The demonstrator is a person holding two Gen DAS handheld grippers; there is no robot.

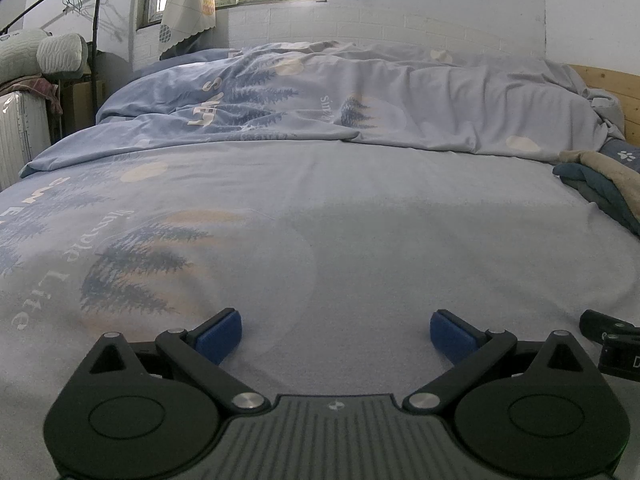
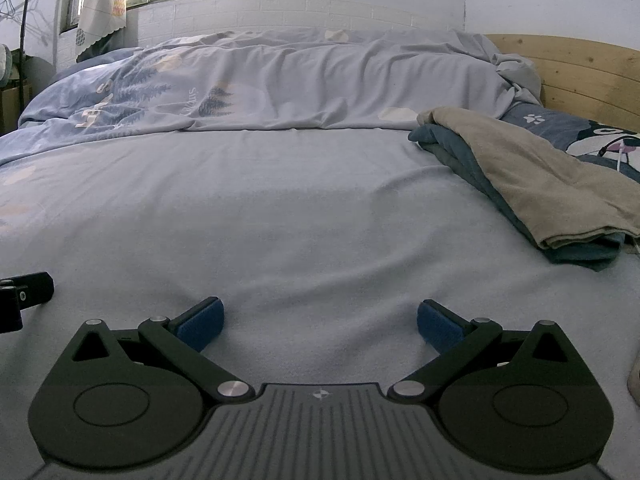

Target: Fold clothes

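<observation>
Bedsheet print reads "Life"; both hand-held grippers gape.

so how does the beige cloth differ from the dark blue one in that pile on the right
The beige cloth lies on top, draped over the pile; the dark blue cloth sits underneath, showing only along the edges. The beige one is pale and smooth; the blue one looks bunched at its far end. Both rest on the bed sheet, untouched, right of both open grippers.
</observation>
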